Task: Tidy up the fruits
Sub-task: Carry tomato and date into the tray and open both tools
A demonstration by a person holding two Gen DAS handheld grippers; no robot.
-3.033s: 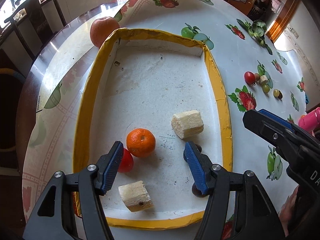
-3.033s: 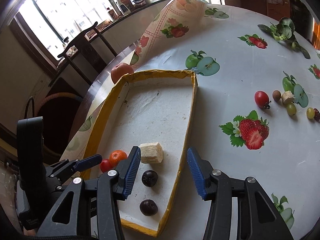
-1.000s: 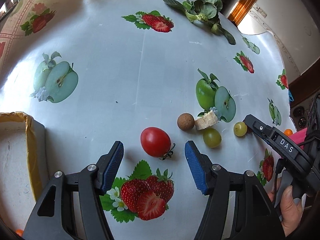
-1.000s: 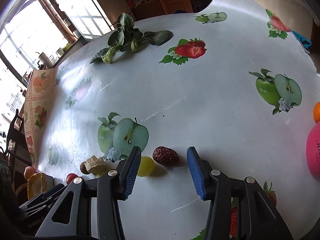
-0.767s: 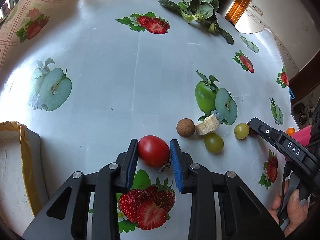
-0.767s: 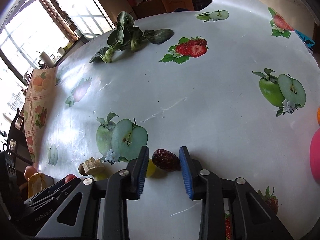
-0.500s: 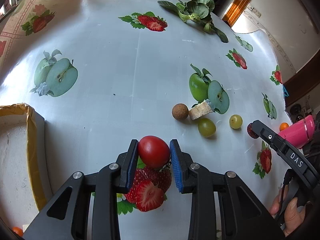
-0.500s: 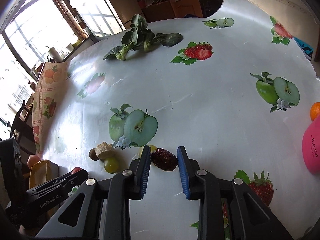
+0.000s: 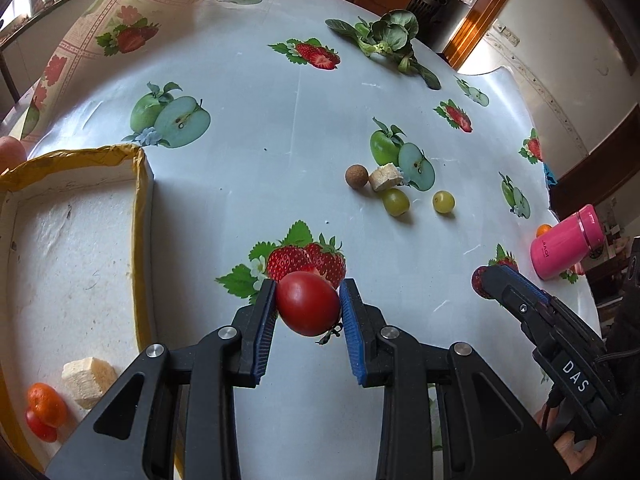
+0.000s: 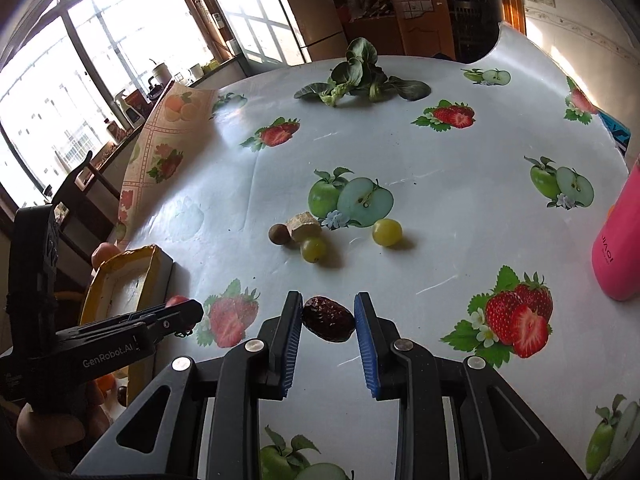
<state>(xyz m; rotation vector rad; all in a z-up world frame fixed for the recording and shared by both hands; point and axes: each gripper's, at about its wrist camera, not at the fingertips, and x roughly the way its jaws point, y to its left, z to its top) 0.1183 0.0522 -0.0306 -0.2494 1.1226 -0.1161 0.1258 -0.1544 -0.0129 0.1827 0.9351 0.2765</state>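
Red tomato [image 9: 307, 309] clamped between the blue pads of the left gripper [image 9: 308, 312], raised over a printed strawberry on the tablecloth [image 9: 248, 160], just right of the tray. Dark red date [image 10: 329, 319] pinched in the right gripper [image 10: 328, 322], also above the cloth. Yellow-rimmed white tray [image 9: 138, 216] at the left, holding a small orange [image 9: 46, 399] touching a red fruit [image 9: 39, 429], plus a pale cut chunk [image 9: 89, 374] beside them. Further out on the cloth, well apart from the tray: brown round fruit [image 9: 356, 176] touching a pale chunk [image 9: 385, 176], two green grapes [image 9: 395, 201] close by. Leafy greens [image 9: 386, 40] at the far edge. Pink bottle [image 9: 566, 242] lying at the right, a little orange fruit [image 9: 543, 230] just behind.
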